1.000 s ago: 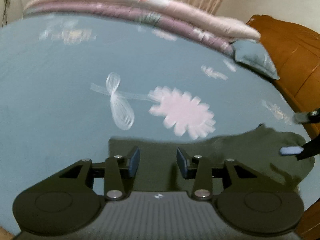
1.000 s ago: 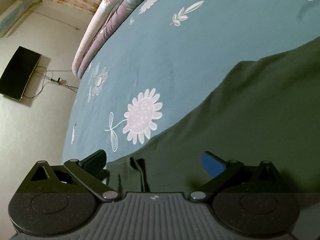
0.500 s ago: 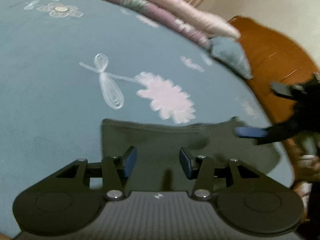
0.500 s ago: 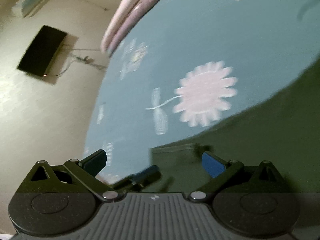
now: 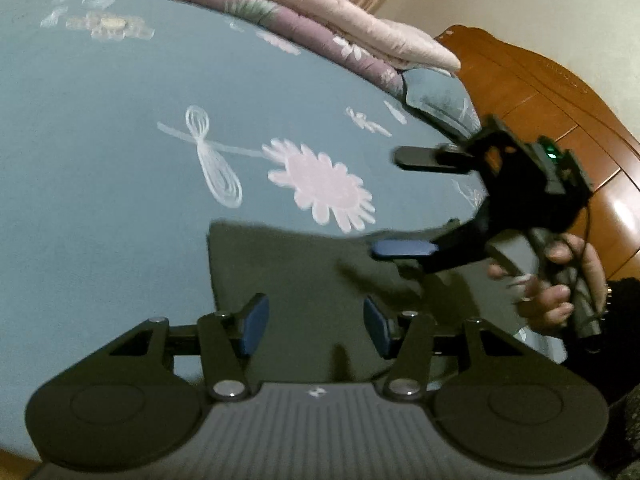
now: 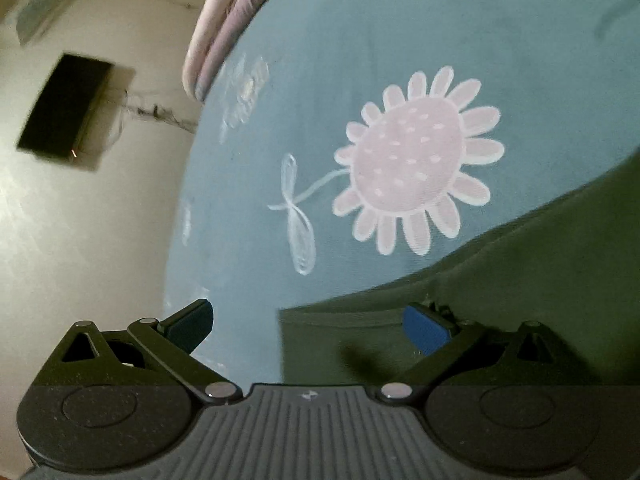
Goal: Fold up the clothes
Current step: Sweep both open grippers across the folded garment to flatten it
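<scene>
A dark olive-green garment (image 5: 312, 264) lies flat on a blue-green bed sheet (image 5: 100, 160) printed with a pink flower (image 5: 324, 188). My left gripper (image 5: 315, 320) hovers over the garment's near left part. Its jaws are opening, with cloth beneath them but nothing pinched between them. In the left wrist view a hand holds my right gripper (image 5: 390, 202) wide open above the garment's far edge. In its own view my right gripper (image 6: 308, 322) straddles the garment's (image 6: 520, 280) squared corner, one blue pad (image 6: 424, 328) over the cloth and the other over the sheet.
Folded pink and purple quilts (image 5: 320, 12) line the bed's far side, with a blue pillow (image 5: 436, 92) and a wooden headboard (image 5: 540, 92) at the right. Past the bed's edge is pale floor (image 6: 80, 240) with a dark flat object (image 6: 64, 108) on it.
My right gripper has swept in from the right along the garment's far edge and now reaches its corner. My left gripper's jaws have spread wider and its view has turned slightly.
</scene>
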